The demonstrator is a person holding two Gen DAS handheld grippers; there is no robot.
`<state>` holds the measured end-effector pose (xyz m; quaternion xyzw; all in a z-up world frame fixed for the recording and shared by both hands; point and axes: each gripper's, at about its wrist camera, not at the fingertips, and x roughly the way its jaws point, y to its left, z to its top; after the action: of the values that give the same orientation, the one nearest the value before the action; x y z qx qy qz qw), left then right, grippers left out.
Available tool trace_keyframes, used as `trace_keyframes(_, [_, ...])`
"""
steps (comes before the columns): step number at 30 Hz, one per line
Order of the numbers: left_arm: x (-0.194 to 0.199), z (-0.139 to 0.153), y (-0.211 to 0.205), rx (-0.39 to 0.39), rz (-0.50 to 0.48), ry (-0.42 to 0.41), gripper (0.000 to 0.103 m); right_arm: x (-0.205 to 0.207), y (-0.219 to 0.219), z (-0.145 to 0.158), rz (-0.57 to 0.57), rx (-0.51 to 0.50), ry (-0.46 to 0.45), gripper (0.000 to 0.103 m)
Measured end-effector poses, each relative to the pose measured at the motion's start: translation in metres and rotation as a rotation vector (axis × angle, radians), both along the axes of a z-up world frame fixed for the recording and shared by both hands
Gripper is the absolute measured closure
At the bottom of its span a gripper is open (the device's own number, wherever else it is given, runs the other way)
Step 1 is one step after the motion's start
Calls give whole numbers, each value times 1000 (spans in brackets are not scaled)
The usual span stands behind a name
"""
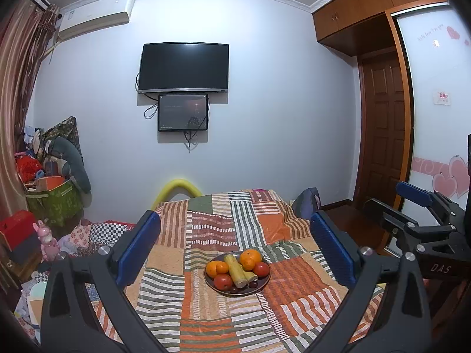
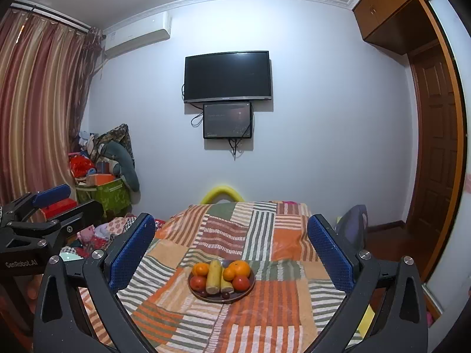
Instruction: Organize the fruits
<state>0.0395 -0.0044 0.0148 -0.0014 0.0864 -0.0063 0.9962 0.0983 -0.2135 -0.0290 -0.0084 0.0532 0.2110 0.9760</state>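
Plate (image 1: 265, 284): dark and round, sitting on the striped patchwork cloth (image 1: 303, 297) covering the worktop, near its front, centred between both pairs of tongs.
Contents: two oranges (image 1: 250, 259), two red fruits (image 1: 222, 281), two pale yellow stalk pieces (image 1: 235, 270) lying side by side, and small dark fruits (image 1: 234, 289) at the front rim; all are resting in the plate.
Left tongs (image 1: 235, 245): standing wide open, gripping nothing, hanging short of the plate.
Right tongs (image 2: 231, 245): likewise spread wide and empty, also short of the plate.
Step in hand: judging by the filled plate and empty tongs, the gathering is looking finished.
Next move: if any remains, it is calling for a loose fruit, and none is showing on the cloth.
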Motion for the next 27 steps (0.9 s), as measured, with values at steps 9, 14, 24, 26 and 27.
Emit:
trace_keyframes(9, [-3,-1,-2,4,-6,-3,0,1,0,0,-5,-1,4,0])
trace_keyframes(14, [-4,1,-5,4,-9,-2,0,0,0,-1,-12,-9,-4,0])
trace_keyframes(24, [-3,3,-10,8,-11,-2,0,-2,0,-1,-10,-10,-6,0])
trace_keyframes(26, [-2,3,-10,6,-13,0,0,-2,0,0,-10,-10,-7,0])
trace_keyframes(27, [-2,3,-10,5,-13,0,0,-3,0,1,-10,-9,-8,0])
